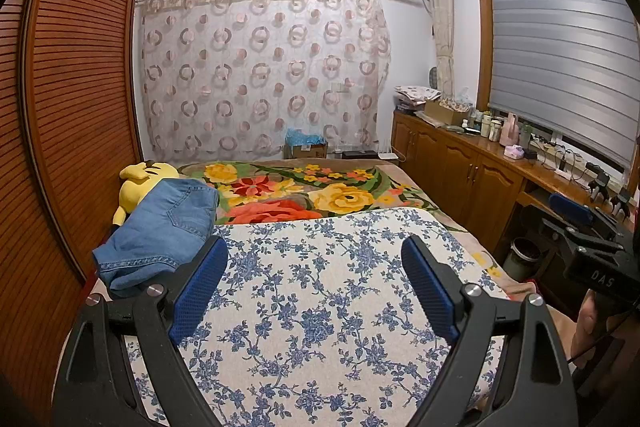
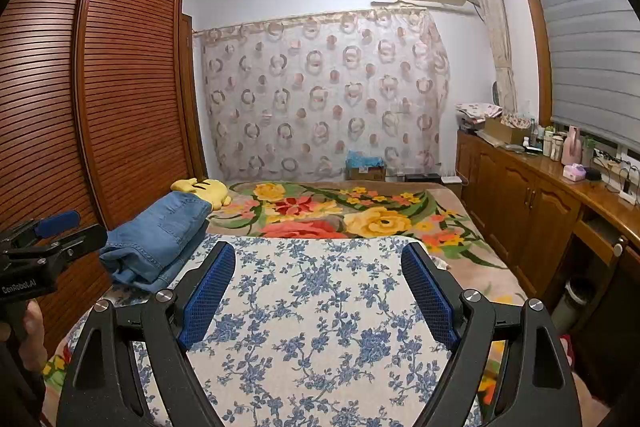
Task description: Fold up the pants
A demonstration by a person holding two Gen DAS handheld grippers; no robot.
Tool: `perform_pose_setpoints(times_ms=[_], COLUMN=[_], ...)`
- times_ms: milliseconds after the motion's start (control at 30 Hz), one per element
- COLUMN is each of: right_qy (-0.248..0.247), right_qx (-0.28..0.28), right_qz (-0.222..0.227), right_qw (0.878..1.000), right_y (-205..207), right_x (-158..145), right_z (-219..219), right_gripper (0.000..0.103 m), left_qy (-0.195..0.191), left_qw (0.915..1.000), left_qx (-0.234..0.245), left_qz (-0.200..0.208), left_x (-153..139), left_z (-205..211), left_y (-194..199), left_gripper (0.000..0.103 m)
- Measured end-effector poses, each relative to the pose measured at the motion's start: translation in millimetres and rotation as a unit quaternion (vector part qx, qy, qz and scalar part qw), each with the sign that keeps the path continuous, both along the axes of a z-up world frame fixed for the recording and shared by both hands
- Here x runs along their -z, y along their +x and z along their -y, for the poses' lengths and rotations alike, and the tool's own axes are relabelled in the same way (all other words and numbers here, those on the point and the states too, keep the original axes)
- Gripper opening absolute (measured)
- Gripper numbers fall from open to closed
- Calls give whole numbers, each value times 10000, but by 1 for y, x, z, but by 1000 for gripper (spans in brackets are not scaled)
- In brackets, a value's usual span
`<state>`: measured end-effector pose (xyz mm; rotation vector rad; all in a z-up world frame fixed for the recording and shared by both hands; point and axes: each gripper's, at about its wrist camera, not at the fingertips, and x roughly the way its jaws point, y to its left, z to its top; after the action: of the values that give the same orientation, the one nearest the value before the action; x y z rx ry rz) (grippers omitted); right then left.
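Note:
Blue denim pants (image 1: 158, 227) lie folded in a thick stack at the left side of the bed, partly on the blue-flowered white mat (image 1: 320, 299). In the right wrist view the pants (image 2: 158, 239) sit left of the mat (image 2: 316, 327). My left gripper (image 1: 314, 251) hovers open over the mat with nothing between its blue pads; its left finger (image 1: 200, 287) is close to the pants' near edge. My right gripper (image 2: 318, 255) is open too and holds nothing. Each gripper shows at the edge of the other's view, the right gripper (image 1: 576, 223) and the left gripper (image 2: 52, 227).
A yellow plush toy (image 1: 140, 183) lies behind the pants by the slatted wooden wardrobe (image 1: 72, 99). A floral blanket (image 1: 320, 195) covers the far bed. A wooden cabinet (image 1: 472, 171) with bottles lines the right wall; a bin (image 1: 522, 257) stands below.

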<state>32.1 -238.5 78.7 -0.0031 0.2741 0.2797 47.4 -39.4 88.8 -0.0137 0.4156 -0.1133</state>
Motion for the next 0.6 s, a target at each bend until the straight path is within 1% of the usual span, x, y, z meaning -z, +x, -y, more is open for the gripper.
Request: perform_pose_setpoints(times_ms=[600], right_qy=[-21], right_qx=[20], right_qz=[6], right_qw=[10000], right_y=[-1], right_x=[1], right_z=[0], right_gripper=[86], left_qy=[-7], left_qw=[10000], left_qx=[1], left_qz=[5], left_x=[0], left_z=[0], left_y=[1], left_gripper=[89])
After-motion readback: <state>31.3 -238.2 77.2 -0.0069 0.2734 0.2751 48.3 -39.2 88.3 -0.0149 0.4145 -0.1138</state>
